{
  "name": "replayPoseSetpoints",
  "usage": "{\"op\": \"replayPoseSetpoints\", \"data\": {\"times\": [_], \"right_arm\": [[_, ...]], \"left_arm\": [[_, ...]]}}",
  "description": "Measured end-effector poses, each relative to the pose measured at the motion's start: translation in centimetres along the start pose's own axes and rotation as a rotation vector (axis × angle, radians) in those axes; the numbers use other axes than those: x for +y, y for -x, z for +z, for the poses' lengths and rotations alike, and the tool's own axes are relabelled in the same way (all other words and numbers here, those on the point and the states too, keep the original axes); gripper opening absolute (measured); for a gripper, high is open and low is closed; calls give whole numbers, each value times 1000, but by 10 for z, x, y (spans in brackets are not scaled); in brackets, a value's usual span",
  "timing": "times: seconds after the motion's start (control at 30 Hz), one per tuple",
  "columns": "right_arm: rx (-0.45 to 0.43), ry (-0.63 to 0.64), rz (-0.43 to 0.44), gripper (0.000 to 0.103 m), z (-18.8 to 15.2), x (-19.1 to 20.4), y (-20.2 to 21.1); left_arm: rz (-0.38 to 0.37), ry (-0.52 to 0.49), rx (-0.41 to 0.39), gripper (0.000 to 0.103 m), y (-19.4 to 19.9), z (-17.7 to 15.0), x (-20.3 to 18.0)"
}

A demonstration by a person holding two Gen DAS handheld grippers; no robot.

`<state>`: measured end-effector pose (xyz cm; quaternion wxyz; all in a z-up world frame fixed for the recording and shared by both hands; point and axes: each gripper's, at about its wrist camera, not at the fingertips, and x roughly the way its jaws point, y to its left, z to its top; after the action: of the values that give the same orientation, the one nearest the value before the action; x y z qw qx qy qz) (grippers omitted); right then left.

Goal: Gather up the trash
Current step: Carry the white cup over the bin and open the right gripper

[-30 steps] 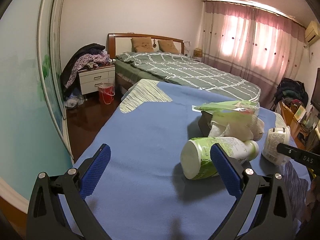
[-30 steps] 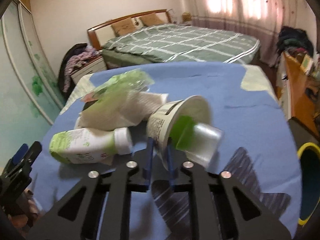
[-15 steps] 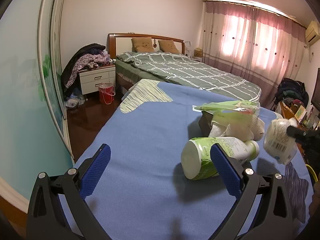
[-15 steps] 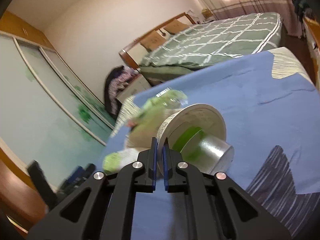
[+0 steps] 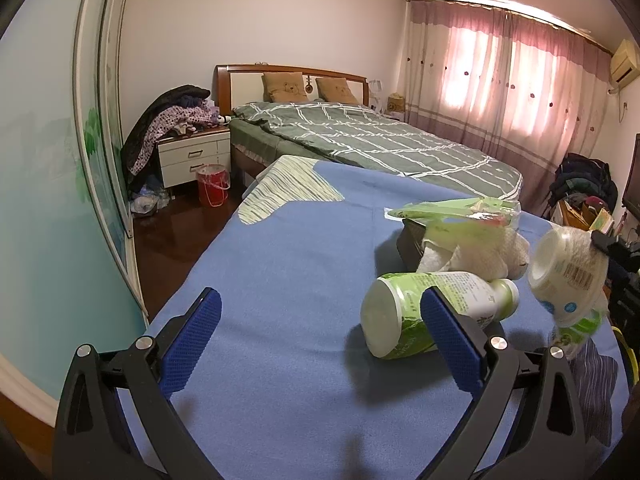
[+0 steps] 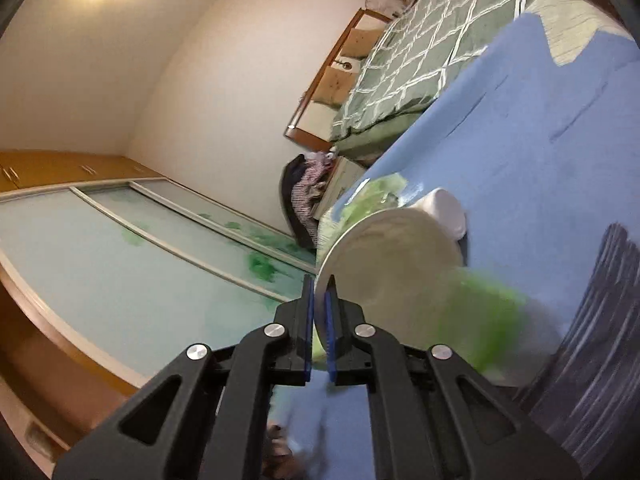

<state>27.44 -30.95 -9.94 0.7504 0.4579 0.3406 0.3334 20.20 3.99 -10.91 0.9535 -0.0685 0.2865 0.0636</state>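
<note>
- My right gripper (image 6: 318, 312) has its jaws pinched nearly together on the rim of a white paper cup (image 6: 396, 256), with the thin wall caught between the blue pads.
- From my left side the cup (image 5: 568, 276) hangs clear of the blue table (image 5: 280, 280), tipped over with its base towards that camera and a green-and-clear wrapper (image 5: 580, 326) dangling from its mouth.
- My left gripper (image 5: 320, 332) hovers low over the table with its jaws wide and nothing between them.
- The rest of the trash lies on the table: a green-and-white bottle (image 5: 432, 312) on its side just ahead of my left jaws, and behind it a heap of crumpled tissue (image 5: 476, 256) and green plastic wrap (image 5: 448, 210) against a dark box (image 5: 410, 240).
- The step in hand, as I judge it, is carrying the cup off to a bin. A yellow-rimmed edge (image 5: 630, 356) at the far right of my left view may be one, but I cannot tell.
- To do it well I should keep the pinch firm, since a rim grip on a thin cup can slip or crumple.
- I should move smoothly and keep the mouth from tipping further down, or the loose wrapper may fall out.
- I should open the jaws only once the cup is right over the bin's mouth.
- My left gripper is well placed to take the bottle next; closing across its body should hold it better than the sloping neck.
</note>
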Motion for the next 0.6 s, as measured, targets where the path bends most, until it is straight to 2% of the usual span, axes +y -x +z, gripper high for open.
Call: {"op": "replayPoseSetpoints", "data": {"times": [0.07, 0.33, 0.53, 0.6], "right_arm": [[-20, 54, -61, 5, -1, 9, 3], [-67, 205, -167, 5, -5, 41, 16], [-152, 263, -246, 5, -8, 54, 56], [-170, 265, -237, 5, -6, 54, 73]], "left_arm": [[-1, 1, 2, 98, -1, 1, 1], [-3, -2, 0, 98, 0, 2, -1], [-5, -13, -8, 98, 1, 3, -5], [-4, -13, -7, 98, 1, 3, -5]]}}
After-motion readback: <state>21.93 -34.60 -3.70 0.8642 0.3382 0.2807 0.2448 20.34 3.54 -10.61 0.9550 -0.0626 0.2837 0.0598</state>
